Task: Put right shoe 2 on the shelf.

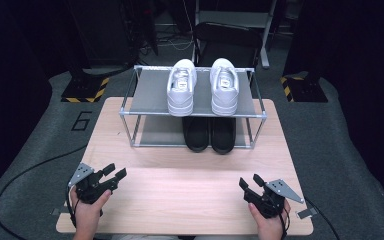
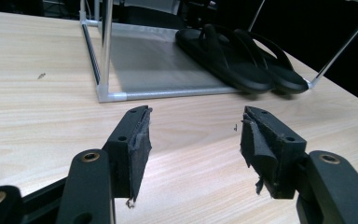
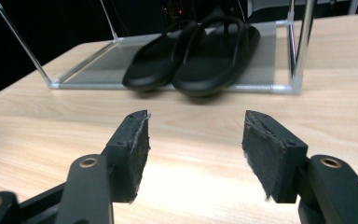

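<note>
A two-level metal shoe rack [image 1: 130,112] stands at the far middle of the wooden table [image 1: 180,200]. Two white sneakers [image 1: 182,87] [image 1: 224,86] sit side by side on its top shelf. A pair of black flip-flops [image 1: 210,134] [image 2: 242,60] [image 3: 196,53] lies on the bottom shelf, toes sticking out over the front edge. My left gripper [image 1: 115,171] [image 2: 195,135] rests near the front left of the table, open and empty. Low at the front right, my right gripper [image 1: 250,181] [image 3: 195,140] is also open with nothing between its pads.
The left half of both rack shelves is bare. Beyond the table are a dark chair [image 1: 227,40], cables and yellow-black striped floor bases [image 1: 82,90]. A cable [image 1: 25,172] trails off the table's left side from my left gripper.
</note>
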`<action>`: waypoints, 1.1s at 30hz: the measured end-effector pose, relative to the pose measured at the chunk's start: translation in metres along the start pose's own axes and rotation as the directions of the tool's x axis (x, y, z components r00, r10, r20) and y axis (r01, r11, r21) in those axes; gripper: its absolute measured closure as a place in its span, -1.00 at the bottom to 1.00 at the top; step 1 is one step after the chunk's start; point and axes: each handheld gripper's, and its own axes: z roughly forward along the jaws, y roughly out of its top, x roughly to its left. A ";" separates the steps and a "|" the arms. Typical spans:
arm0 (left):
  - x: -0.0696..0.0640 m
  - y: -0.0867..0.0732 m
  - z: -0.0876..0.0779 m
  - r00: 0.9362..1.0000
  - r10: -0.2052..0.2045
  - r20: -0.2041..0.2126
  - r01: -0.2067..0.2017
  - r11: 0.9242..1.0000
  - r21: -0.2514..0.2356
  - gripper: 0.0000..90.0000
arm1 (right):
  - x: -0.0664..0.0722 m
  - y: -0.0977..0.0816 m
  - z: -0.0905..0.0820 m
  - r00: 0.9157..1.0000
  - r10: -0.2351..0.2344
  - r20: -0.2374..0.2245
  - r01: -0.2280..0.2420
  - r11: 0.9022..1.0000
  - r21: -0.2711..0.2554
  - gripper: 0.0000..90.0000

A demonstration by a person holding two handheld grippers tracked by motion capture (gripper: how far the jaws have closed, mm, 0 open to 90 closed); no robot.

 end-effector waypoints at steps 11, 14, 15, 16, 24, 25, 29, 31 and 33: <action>0.009 -0.012 0.003 1.000 -0.001 -0.005 0.002 1.000 0.023 -0.08 | -0.013 -0.014 0.006 0.999 0.023 0.038 -0.024 1.000 0.020 -0.12; 0.011 -0.014 0.004 1.000 0.002 -0.012 -0.001 1.000 0.019 -0.08 | -0.016 -0.018 0.009 0.999 0.023 0.047 -0.025 0.999 0.042 -0.12; 0.012 -0.015 0.005 1.000 0.004 -0.010 -0.003 1.000 0.021 -0.08 | -0.016 -0.019 0.010 0.998 0.029 0.051 -0.031 0.998 0.047 -0.12; 0.013 -0.016 0.005 1.000 0.004 -0.013 -0.004 1.000 0.019 -0.08 | -0.017 -0.020 0.011 0.998 0.031 0.047 -0.033 0.998 0.051 -0.12; 0.015 -0.021 0.011 1.000 0.015 -0.015 -0.014 0.999 0.050 -0.08 | -0.015 -0.026 0.016 0.999 0.035 0.039 -0.038 0.996 0.082 -0.14; 0.015 -0.021 0.012 1.000 0.016 -0.014 -0.015 0.998 0.054 -0.08 | -0.015 -0.026 0.015 0.999 0.031 0.039 -0.034 0.996 0.085 -0.14; 0.015 -0.021 0.013 1.000 0.017 -0.012 -0.017 0.998 0.059 -0.08 | -0.014 -0.027 0.015 0.998 0.039 0.041 -0.043 0.995 0.090 -0.14; 0.016 -0.020 0.013 0.999 0.039 -0.010 -0.039 0.997 0.060 -0.08 | -0.016 -0.028 0.015 0.998 0.035 0.047 -0.040 0.995 0.095 -0.14; 0.015 -0.020 0.014 0.999 0.041 -0.010 -0.040 0.997 0.064 -0.08 | -0.016 -0.028 0.016 0.998 0.049 0.045 -0.053 0.994 0.099 -0.14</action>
